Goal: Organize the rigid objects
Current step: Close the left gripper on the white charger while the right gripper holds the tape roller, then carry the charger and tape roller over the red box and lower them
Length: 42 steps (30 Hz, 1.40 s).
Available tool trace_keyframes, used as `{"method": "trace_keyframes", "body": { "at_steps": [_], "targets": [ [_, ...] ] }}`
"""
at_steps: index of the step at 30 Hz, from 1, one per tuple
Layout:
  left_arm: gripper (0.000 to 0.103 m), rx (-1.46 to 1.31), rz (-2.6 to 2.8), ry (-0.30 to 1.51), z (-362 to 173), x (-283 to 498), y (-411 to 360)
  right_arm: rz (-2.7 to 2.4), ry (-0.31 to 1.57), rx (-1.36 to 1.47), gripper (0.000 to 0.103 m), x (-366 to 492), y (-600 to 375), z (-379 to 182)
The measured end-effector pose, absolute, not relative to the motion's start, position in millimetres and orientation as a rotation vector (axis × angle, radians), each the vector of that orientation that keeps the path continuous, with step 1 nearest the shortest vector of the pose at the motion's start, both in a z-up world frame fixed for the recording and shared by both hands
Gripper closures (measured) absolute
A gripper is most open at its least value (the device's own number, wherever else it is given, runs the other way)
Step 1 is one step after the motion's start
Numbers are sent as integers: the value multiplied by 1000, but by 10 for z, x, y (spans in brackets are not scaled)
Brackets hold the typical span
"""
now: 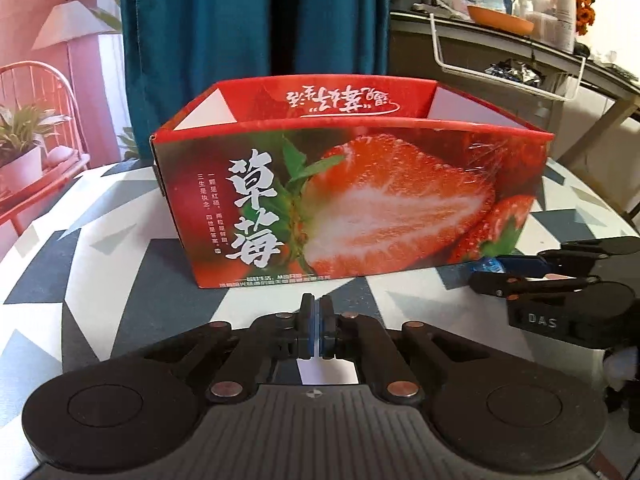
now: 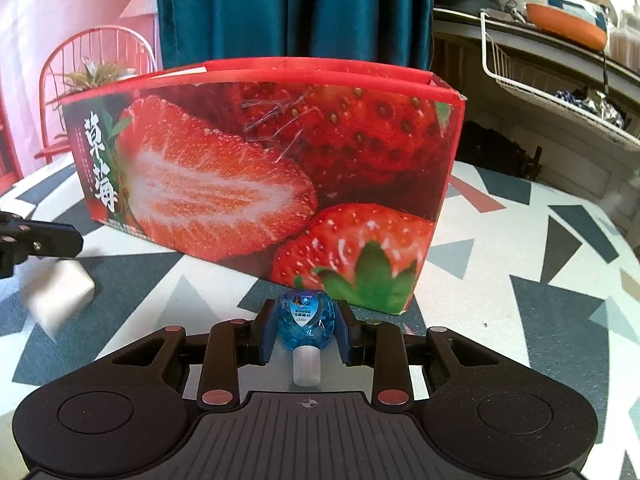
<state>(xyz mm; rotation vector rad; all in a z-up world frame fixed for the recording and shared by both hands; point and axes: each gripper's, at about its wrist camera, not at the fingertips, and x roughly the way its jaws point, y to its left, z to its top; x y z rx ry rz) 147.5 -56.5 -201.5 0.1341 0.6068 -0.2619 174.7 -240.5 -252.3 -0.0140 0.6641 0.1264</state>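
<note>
A patterned worktop (image 2: 520, 300) sits before teal curtains and a cluttered shelf. Our right gripper (image 2: 306, 330) has its fingers clamped on a small blue bottle (image 2: 306, 320), just in front of the open strawberry box (image 1: 352, 200). Our left gripper (image 1: 316, 330) has its fingers together, empty. Next, we judge, the bottle must lift over the box's wall.

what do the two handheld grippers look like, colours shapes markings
Both are matte black plastic. The left gripper has a ribbed base, two round discs, linkage arms with copper-coloured rivets and blue pads on the jaws. The right gripper matches it; in the left wrist view its side bears raised letters DAS.
</note>
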Motion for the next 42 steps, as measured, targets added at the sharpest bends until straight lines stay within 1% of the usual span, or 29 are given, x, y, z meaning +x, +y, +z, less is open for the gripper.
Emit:
{"method": "trace_keyframes", "body": {
  "at_steps": [6,8,10,11,12,13,14,21,25,26,27,28,29,36,42],
  "targets": [
    [98,97,-274,663,-2103,1519,-487,124,672,-21,75,1680,-2395,-2514],
    [95,85,-285,672,-2124,1505,-456,126,670,-20,75,1674,-2397,-2514],
    [86,67,-287,683,-2105,1497,-425,131,668,-16,75,1675,-2413,-2516],
    [69,49,-289,690,-2094,1494,-404,134,666,-12,75,1675,-2421,-2519],
    [49,18,-288,704,-2075,1489,-371,136,665,-7,75,1676,-2430,-2520],
    [43,-13,-292,713,-2062,1469,-339,138,664,-4,75,1678,-2437,-2523],
    [40,-35,-303,716,-2058,1438,-321,139,663,-4,75,1677,-2440,-2524],
    [39,24,-326,804,-2220,1341,-495,146,659,2,75,1684,-2452,-2532],
    [40,97,-306,774,-2273,1331,-584,148,659,9,75,1681,-2460,-2534],
    [45,106,-301,765,-2279,1333,-585,149,658,11,75,1681,-2463,-2535],
    [53,116,-295,754,-2285,1334,-583,150,658,12,75,1684,-2464,-2535],
    [58,121,-284,745,-2290,1341,-573,151,658,12,75,1686,-2464,-2534],
    [65,121,-274,736,-2295,1358,-555,151,658,12,75,1686,-2462,-2534],
    [65,106,-251,696,-2296,1587,-504,156,657,12,75,1697,-2460,-2534],
    [63,118,-230,649,-2341,1660,-595,157,658,14,75,1698,-2465,-2535]
  ]
}}
